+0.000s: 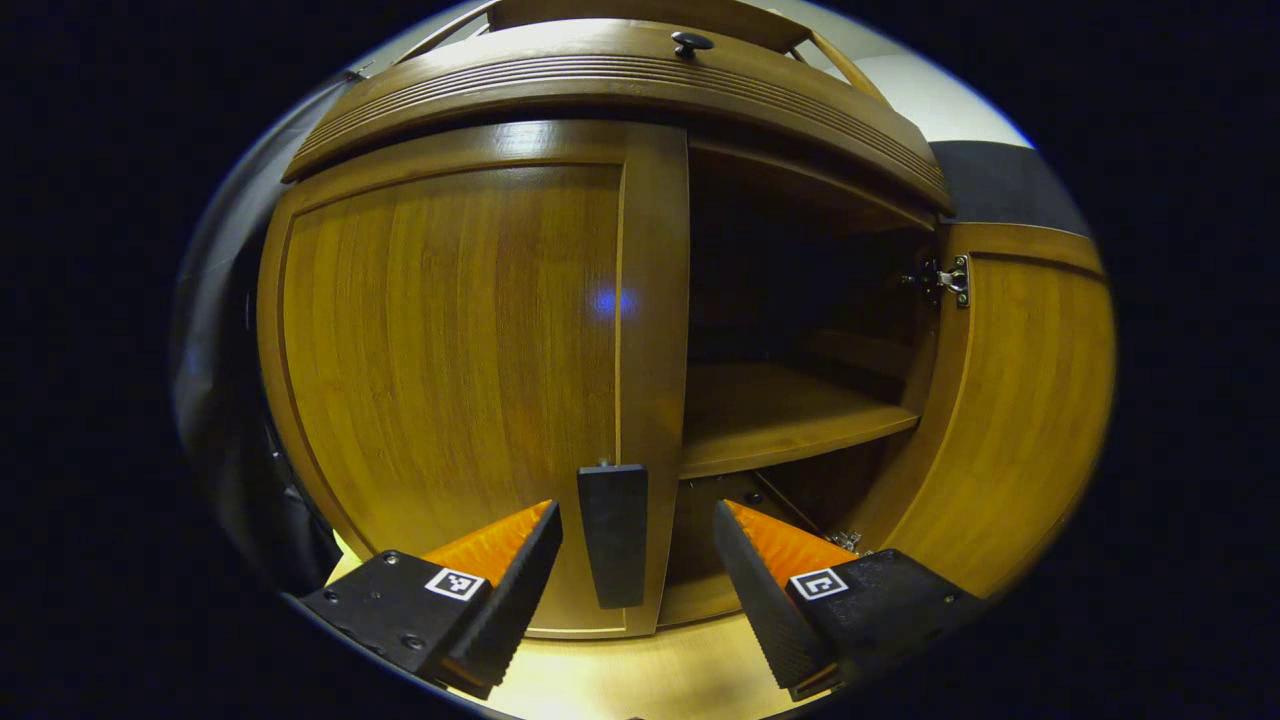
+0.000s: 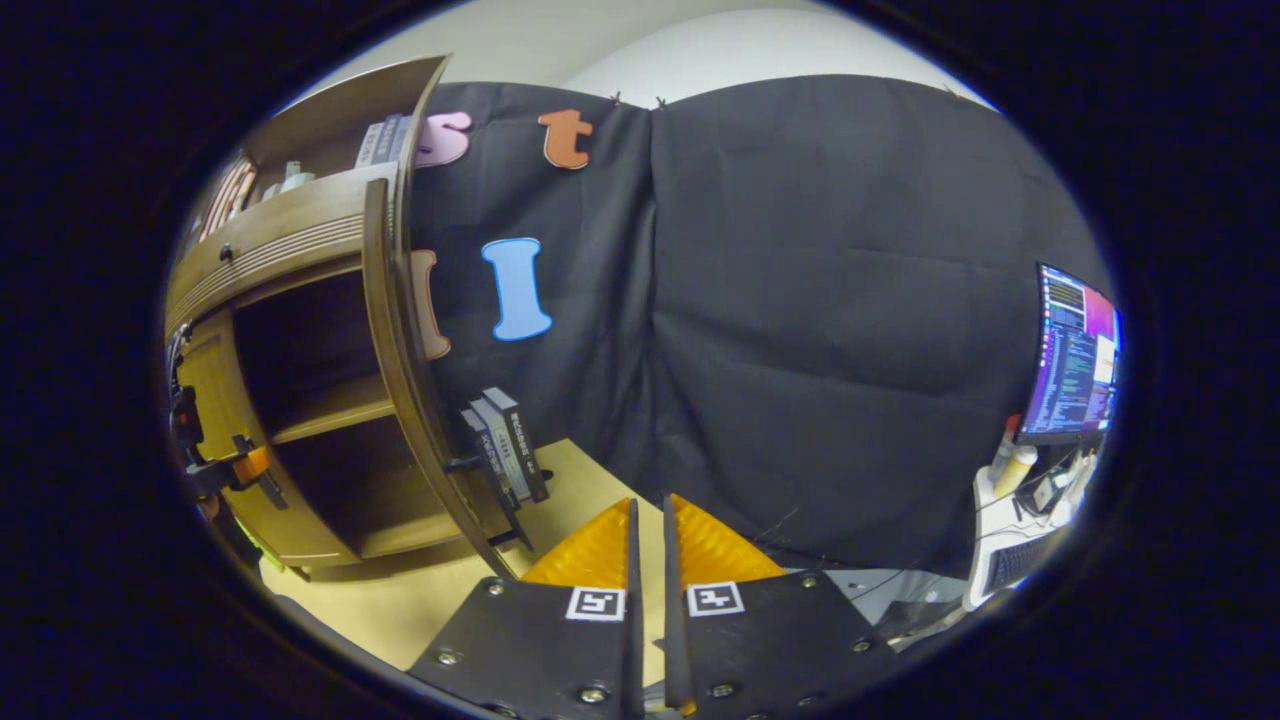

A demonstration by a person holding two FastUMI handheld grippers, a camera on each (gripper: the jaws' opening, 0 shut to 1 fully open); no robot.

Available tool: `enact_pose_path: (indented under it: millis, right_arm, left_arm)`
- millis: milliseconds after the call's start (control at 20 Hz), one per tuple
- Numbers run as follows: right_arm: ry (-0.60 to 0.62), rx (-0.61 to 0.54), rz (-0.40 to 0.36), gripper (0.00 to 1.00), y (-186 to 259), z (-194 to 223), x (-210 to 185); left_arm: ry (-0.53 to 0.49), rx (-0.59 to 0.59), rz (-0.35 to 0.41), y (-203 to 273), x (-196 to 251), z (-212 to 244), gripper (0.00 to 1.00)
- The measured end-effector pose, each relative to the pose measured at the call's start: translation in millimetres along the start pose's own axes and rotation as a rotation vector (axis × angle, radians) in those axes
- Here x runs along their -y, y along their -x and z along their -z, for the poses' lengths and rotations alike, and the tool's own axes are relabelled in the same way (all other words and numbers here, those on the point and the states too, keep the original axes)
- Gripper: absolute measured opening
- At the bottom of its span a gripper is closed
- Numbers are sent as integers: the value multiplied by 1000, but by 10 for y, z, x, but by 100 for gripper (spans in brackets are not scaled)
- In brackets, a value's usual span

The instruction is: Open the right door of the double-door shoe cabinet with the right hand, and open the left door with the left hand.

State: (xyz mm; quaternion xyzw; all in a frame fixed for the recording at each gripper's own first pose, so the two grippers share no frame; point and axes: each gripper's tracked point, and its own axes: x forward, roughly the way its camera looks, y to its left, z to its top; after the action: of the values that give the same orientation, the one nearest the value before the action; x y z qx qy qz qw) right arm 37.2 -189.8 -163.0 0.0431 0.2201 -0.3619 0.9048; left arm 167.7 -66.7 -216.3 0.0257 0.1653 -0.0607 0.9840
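Note:
The brown wooden shoe cabinet stands close in the left gripper view. Its left door is closed, and a black handle hangs near its inner edge. My left gripper is open, one finger on each side of that handle without pressing it. The right door is swung open, baring a shelf. In the right gripper view that right door shows edge-on with its handle. My right gripper is shut on nothing, away from the cabinet. The left gripper shows small at the cabinet front.
Flat boxes lean upright behind the open right door. A lit monitor and a cluttered desk stand at the far right. The cabinet rests on a light wooden floor. A small knob sits above the doors.

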Motion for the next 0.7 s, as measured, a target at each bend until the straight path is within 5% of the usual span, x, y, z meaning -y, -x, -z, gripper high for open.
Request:
enact_pose_path:
  millis: [150, 450, 650, 700]
  right_arm:
    - [-10, -7, 6, 9, 25, 46, 22]
    - [-21, -14, -15, 9, 15, 62, -59]
    - [-15, -18, -43, 9, -1, 88, -157]
    - [-13, -20, -49, 9, -8, 94, -165]
  left_arm:
    - [-9, -1, -10, -61, -15, 20, 82]
    - [7, -1, -50, -87, -119, 40, 37]
    - [-7, -9, -56, -66, -126, 56, 31]
    - [-1, -10, -58, -51, -126, 51, 36]
